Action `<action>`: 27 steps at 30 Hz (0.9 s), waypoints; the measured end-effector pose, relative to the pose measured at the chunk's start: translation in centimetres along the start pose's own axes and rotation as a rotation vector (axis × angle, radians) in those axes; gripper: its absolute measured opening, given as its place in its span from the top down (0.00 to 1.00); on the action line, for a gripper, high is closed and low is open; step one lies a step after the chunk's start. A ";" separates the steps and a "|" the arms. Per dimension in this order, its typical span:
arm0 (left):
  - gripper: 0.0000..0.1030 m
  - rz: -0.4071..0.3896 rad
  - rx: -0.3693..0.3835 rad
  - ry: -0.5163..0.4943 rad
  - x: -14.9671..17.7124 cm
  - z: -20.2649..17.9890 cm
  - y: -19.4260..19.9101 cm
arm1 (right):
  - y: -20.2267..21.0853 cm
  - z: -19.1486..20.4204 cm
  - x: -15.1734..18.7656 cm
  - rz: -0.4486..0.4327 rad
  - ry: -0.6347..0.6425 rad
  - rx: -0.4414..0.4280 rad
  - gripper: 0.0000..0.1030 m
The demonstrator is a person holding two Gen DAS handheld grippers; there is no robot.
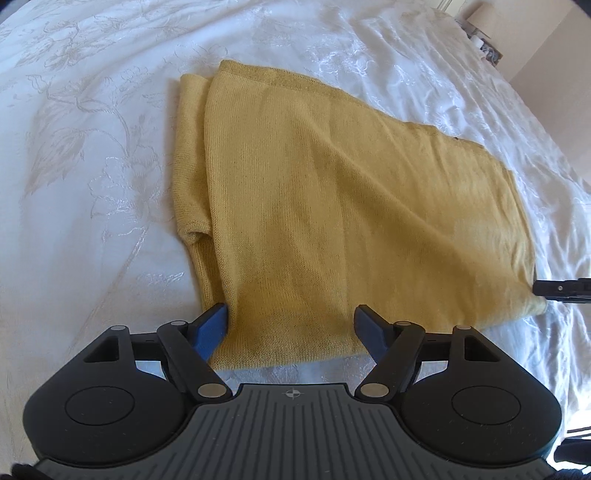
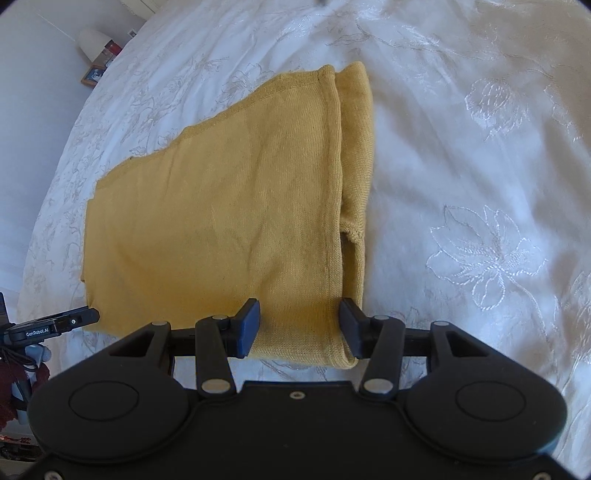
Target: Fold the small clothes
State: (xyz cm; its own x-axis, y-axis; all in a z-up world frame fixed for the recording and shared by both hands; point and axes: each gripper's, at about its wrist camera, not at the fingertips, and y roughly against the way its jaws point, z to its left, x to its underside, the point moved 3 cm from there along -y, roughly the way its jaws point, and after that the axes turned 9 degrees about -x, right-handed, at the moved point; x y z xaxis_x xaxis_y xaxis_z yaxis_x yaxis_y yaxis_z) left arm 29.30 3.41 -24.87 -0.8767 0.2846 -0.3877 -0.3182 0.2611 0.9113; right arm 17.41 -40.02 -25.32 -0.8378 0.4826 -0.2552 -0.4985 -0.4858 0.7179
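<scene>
A mustard-yellow knit garment (image 1: 332,206) lies folded flat on the white bed; it also shows in the right wrist view (image 2: 229,221). A narrower folded layer sticks out along one long side (image 1: 188,162) (image 2: 356,147). My left gripper (image 1: 291,328) is open, its blue fingers straddling the garment's near edge just above the cloth. My right gripper (image 2: 299,325) is open too, fingers either side of the near corner at the other end. The right gripper's tip shows in the left wrist view (image 1: 561,290); the left gripper's tip shows in the right wrist view (image 2: 62,321).
The white bedspread (image 1: 92,166) (image 2: 480,184) with embroidered flowers spreads all round the garment. A bedside lamp and small items (image 2: 98,48) (image 1: 480,26) stand beyond the bed's edge by the wall.
</scene>
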 end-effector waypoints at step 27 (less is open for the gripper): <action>0.87 0.208 -0.115 -0.141 0.5 2.3 1.3 | 1.5 0.2 0.4 0.094 0.043 0.126 0.78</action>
State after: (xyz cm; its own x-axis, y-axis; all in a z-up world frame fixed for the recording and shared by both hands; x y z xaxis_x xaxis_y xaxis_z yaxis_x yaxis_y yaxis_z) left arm 29.21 5.99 -24.19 -0.8710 0.4493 -0.1988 -0.1826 0.0797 0.9800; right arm 16.39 -40.37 -24.20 -0.8897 0.4060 -0.2088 -0.3877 -0.4305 0.8151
